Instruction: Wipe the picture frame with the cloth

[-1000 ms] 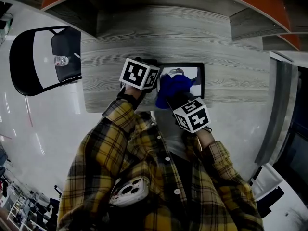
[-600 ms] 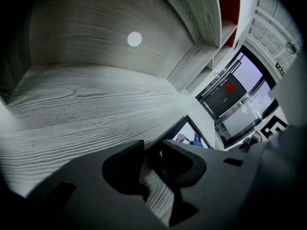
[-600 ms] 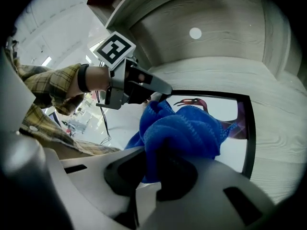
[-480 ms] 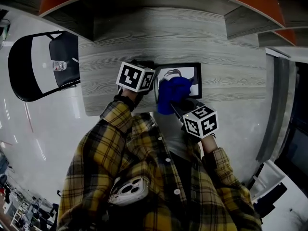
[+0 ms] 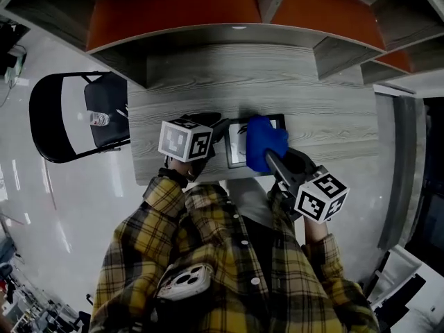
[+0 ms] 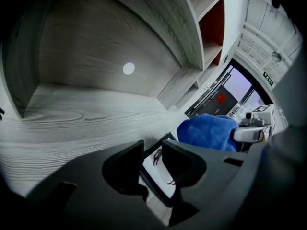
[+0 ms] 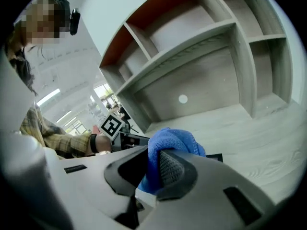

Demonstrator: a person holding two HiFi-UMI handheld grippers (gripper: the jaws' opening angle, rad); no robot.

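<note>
A black picture frame (image 5: pixel 236 148) with a white picture lies flat on the grey wooden table (image 5: pixel 333 116). My left gripper (image 5: pixel 220 136) is shut on the frame's left edge; in the left gripper view the frame (image 6: pixel 160 176) sits between the jaws of this gripper (image 6: pixel 152 150). My right gripper (image 5: pixel 272 159) is shut on a bunched blue cloth (image 5: pixel 263 141), which rests on the right part of the frame. The right gripper view shows the cloth (image 7: pixel 168 140) squeezed in the gripper (image 7: pixel 153 162), with a frame corner (image 7: pixel 214 156) behind. The cloth (image 6: pixel 208 131) hides much of the picture.
A black chair (image 5: pixel 69 116) stands left of the table with a small bottle (image 5: pixel 99 118) on its seat. Grey shelving with orange back panels (image 5: pixel 173 5) rises behind the table. The person's plaid sleeves reach over the near table edge.
My right gripper has drawn the blue cloth from the middle of the frame to its right part. The left gripper keeps its hold on the left edge. The head view has shifted.
</note>
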